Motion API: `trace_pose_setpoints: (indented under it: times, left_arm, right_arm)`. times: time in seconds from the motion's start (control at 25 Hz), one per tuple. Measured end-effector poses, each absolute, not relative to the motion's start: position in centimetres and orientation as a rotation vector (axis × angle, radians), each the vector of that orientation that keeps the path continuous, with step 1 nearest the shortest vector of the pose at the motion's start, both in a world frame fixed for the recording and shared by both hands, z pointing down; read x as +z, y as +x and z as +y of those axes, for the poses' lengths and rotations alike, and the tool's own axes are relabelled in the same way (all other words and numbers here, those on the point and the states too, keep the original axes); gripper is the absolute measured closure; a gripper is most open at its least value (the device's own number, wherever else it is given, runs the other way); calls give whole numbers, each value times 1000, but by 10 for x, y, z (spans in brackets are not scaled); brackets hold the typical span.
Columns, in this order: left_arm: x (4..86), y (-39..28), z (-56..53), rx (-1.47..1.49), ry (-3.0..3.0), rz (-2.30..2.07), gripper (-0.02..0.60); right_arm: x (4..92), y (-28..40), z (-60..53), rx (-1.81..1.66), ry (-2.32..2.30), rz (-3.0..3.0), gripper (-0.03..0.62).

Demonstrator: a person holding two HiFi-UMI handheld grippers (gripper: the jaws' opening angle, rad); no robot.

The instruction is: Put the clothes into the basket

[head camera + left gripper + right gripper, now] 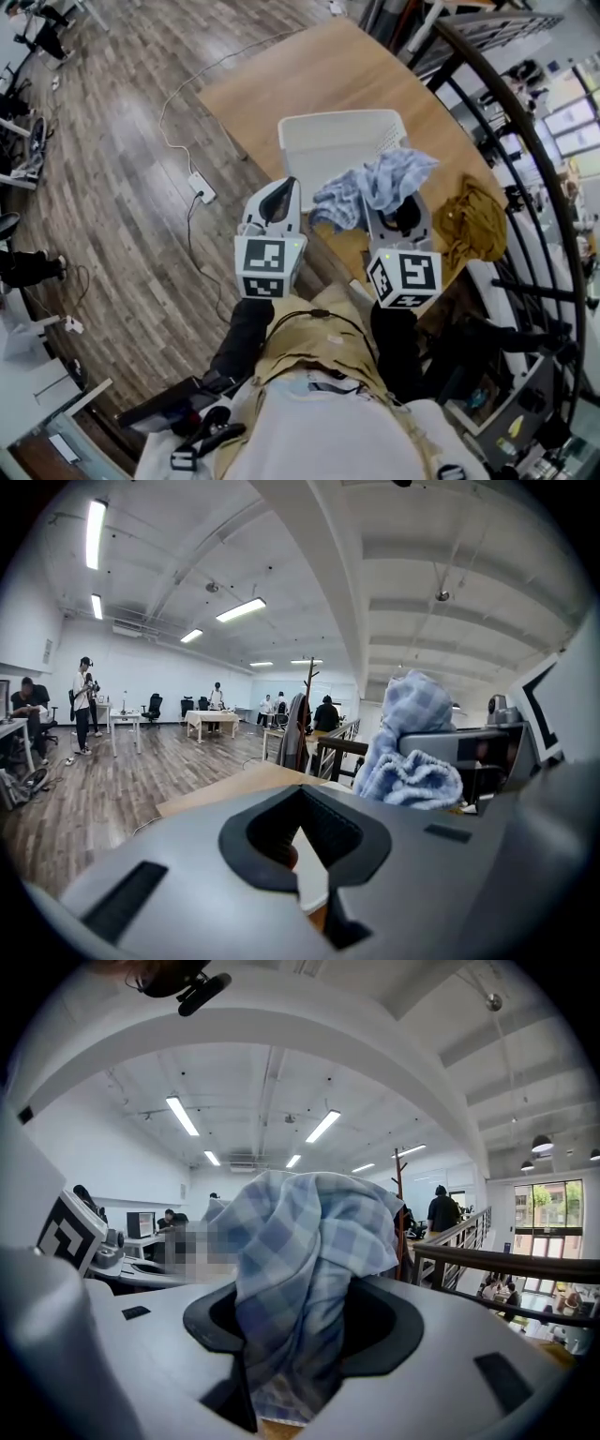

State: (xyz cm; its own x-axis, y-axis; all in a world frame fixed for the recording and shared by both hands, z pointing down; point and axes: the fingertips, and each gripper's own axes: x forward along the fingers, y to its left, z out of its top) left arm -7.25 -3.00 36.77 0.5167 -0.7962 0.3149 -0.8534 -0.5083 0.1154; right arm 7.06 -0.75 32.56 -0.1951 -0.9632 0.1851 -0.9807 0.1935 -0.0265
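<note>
A white plastic basket (330,142) stands on the wooden table (319,80). My right gripper (401,217) is shut on a blue checked cloth (373,186) and holds it up just at the basket's near right corner. In the right gripper view the cloth (302,1241) bunches up out of the gripper (298,1340) and hides most of what lies ahead. My left gripper (279,195) hovers at the basket's near left, shut with nothing in it. In the left gripper view that gripper (306,844) points over the table, with the blue cloth (409,754) to its right.
A mustard-brown garment (473,223) lies on the table right of the basket. A dark curved railing (525,122) runs along the table's far right side. A power strip and cable (201,186) lie on the wooden floor left of the table. People stand far off in the room.
</note>
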Motion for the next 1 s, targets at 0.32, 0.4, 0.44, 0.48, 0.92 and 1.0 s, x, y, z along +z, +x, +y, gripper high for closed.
trace_pose_setpoints:
  times: [0.32, 0.4, 0.44, 0.48, 0.92, 1.0]
  left_arm:
    - [380, -51, -73, 420, 2460, -1421, 582]
    - [382, -50, -75, 436, 2437, -1431, 583]
    - [383, -51, -78, 433, 2421, -1438, 582]
    - [383, -51, -84, 429, 2409, -1443, 583]
    - [425, -37, -118, 503, 2318, -1402, 583]
    - [435, -34, -125, 515, 2302, -1386, 583]
  right_arm:
    - [344, 82, -62, 308, 1823, -2378, 341]
    - [347, 78, -67, 333, 1790, -2397, 341]
    - [347, 75, -70, 335, 1772, -2406, 341]
    - [346, 72, -75, 327, 1753, -2415, 341]
    - [406, 73, -130, 428, 1608, -2332, 339]
    - [418, 74, -139, 456, 1590, -2313, 339]
